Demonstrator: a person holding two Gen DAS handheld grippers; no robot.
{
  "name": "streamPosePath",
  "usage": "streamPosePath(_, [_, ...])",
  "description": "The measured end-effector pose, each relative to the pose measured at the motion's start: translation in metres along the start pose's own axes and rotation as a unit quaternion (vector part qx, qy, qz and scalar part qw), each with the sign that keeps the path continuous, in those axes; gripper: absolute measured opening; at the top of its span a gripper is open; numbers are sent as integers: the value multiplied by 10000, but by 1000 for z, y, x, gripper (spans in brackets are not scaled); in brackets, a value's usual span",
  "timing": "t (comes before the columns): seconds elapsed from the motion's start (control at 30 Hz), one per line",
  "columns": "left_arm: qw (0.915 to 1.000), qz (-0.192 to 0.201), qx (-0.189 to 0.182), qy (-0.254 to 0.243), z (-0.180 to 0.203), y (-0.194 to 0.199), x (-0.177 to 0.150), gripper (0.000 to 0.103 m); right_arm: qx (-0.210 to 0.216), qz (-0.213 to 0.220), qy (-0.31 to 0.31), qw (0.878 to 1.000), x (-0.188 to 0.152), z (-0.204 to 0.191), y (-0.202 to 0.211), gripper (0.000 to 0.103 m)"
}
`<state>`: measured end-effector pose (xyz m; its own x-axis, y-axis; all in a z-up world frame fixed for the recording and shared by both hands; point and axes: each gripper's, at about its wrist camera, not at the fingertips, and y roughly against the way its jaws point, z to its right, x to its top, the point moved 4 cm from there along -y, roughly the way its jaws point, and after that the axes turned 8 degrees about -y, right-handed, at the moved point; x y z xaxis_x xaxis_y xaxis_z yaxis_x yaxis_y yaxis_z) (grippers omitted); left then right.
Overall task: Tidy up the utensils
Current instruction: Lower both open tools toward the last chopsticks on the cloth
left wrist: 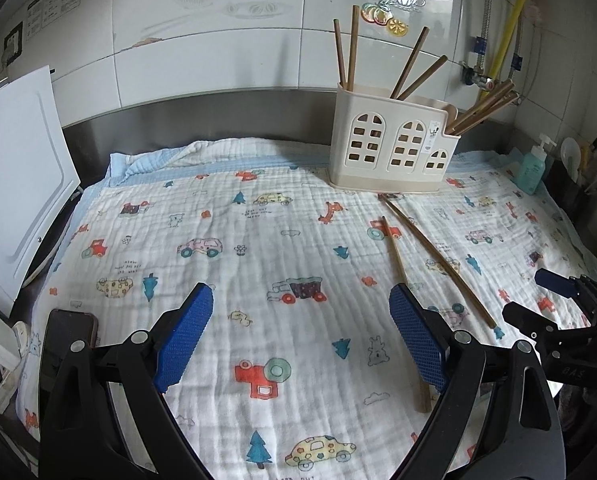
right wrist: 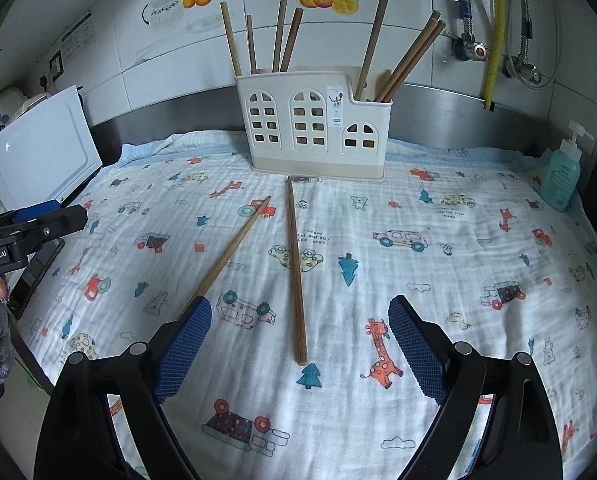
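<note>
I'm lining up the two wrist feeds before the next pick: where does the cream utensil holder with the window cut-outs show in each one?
Left wrist view: the cream utensil holder stands upper right of centre, at the far edge of the printed cloth.
Right wrist view: the holder stands top centre, straight ahead, two loose chopsticks lying before it.
Shared landmark: the teal pump bottle at the right edge.

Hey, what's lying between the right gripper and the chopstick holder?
Two loose wooden chopsticks on the printed cloth, between the open right gripper and the holder, seen from the right wrist.
</note>
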<state>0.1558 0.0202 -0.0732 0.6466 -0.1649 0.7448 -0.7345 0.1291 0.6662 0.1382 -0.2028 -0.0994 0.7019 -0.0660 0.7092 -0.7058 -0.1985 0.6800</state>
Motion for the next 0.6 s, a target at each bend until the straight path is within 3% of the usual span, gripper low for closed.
streamPosePath(0.6, [9997,-254,8,16,-2,-13,-14,89,242,-327,72,9991,-2,-8,-26,48])
